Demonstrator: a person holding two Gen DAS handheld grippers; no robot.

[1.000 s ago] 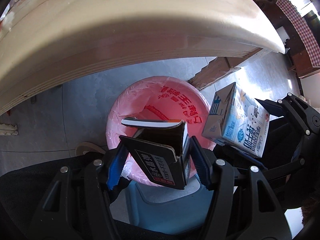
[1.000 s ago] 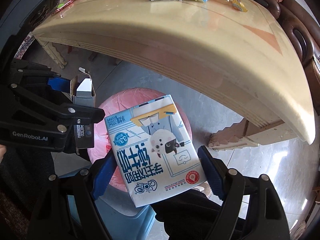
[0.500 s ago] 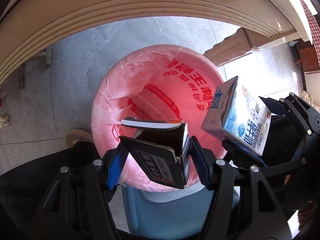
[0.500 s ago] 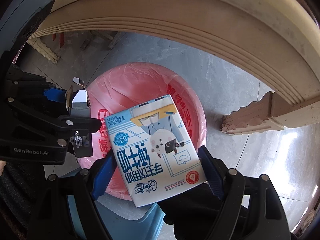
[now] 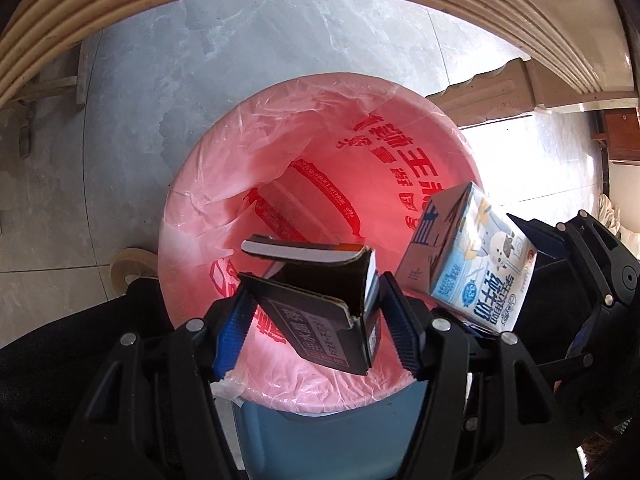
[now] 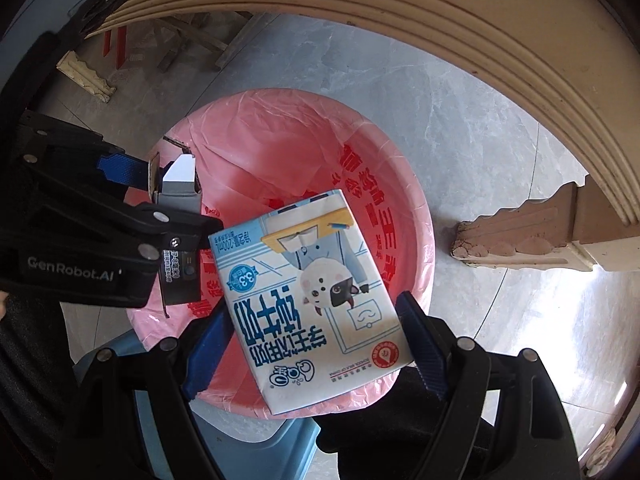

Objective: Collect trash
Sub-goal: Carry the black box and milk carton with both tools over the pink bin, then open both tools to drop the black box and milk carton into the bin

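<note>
The milk carton [image 6: 316, 300] sits clamped across its width between the blue pads of the right gripper [image 6: 316, 344], hanging directly over the mouth of the bin [image 5: 280, 432] with its pink liner [image 6: 304, 152]. Just beside it, the left gripper [image 5: 316, 328] pinches a dark, torn-open cardboard box [image 5: 320, 316] by its sides, jaws roughly half closed, also above the liner. Both point steeply down at the opening. The bin stands on the grey tiled floor [image 5: 240, 60], close under the rim of the cream table [image 6: 440, 20].

The risk, I'd say, is in the drop. The box's loose flap sticks out and could catch the liner's slack folds or the carton next to it. The carton hangs toward the near rim, so a skewed release might tip it off the edge onto the floor.
</note>
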